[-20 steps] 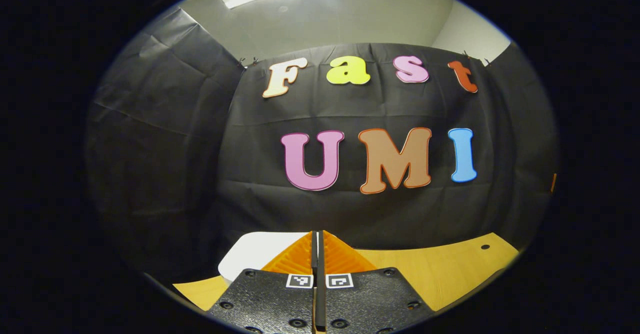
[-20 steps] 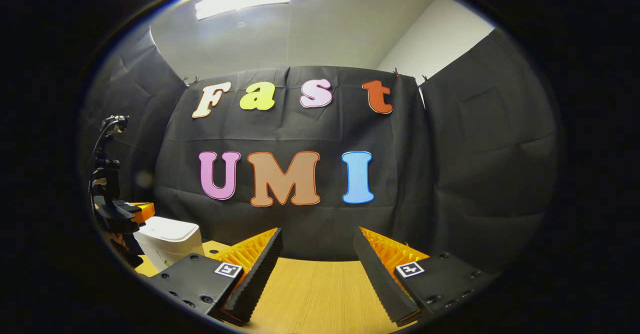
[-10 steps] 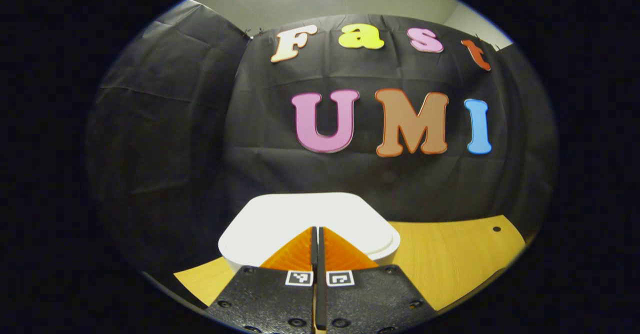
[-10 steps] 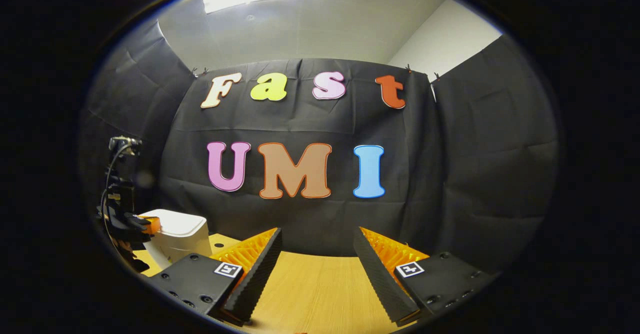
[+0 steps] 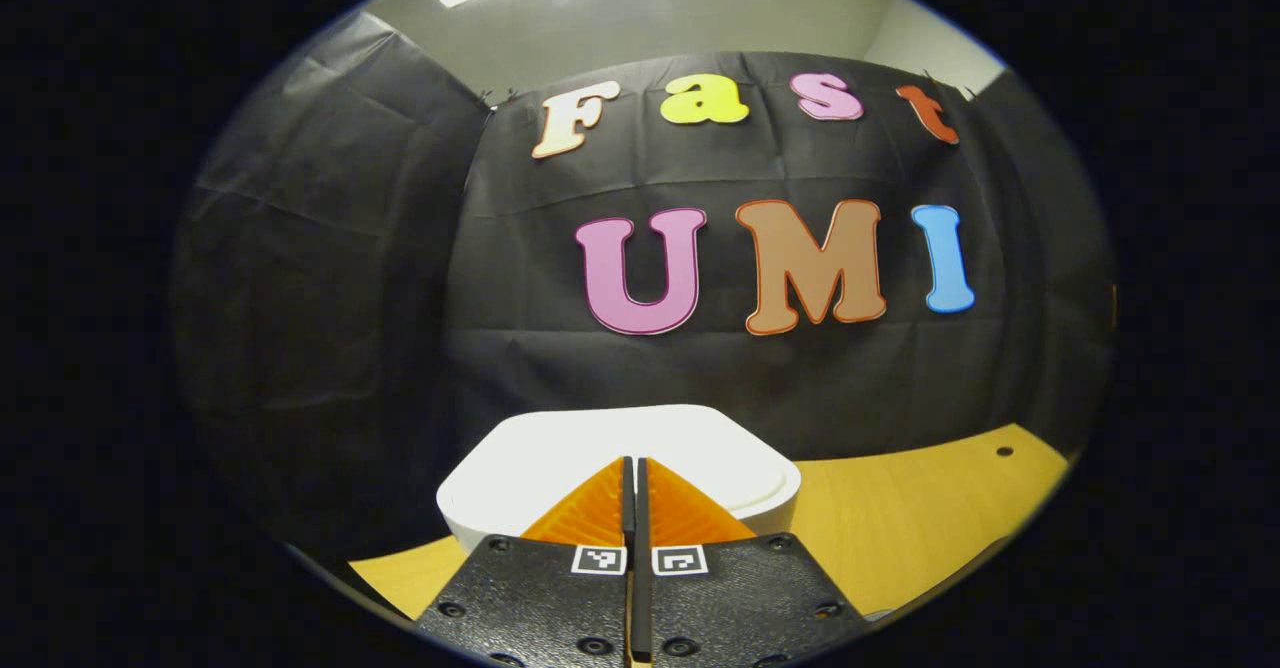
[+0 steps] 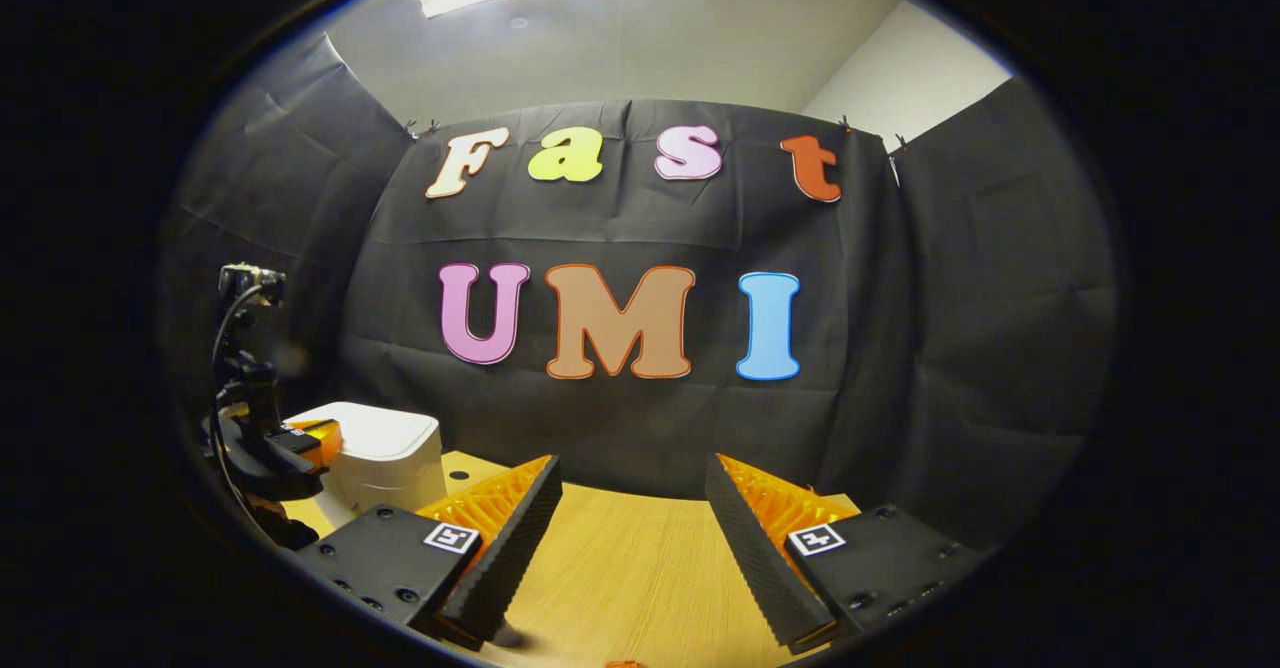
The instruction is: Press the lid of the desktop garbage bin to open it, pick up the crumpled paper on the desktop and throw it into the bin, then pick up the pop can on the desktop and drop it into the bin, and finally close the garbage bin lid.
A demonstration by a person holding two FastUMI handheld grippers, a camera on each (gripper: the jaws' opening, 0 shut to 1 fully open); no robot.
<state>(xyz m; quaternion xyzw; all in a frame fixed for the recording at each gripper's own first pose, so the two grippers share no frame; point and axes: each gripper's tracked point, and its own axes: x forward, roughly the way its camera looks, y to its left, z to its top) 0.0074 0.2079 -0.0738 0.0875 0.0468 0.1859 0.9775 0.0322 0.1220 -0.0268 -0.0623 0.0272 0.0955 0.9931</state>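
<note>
Over on the left side of the desk, the left gripper (image 5: 631,468) sits w/ fingers pressed together, nothing between them, tips over the near edge of the white bin's lid (image 5: 620,448); can't tell if they're touching it; from the right gripper view that same gripper (image 6: 300,440) hangs at the bin's (image 6: 385,458) left edge. Since a sec ago the lid has come from a sliver behind the fingers to spreading wide ahead of them, so the left hand has dropped in toward it; lid looks flat and shut, so I'd judge the press is under way or just due, opening not done. Right gripper (image 6: 630,508) hovers over bare wooden desk (image 6: 620,588), jaws spread wide, holding nothing, prob. waiting for the paper; paper and can out of sight.
</note>
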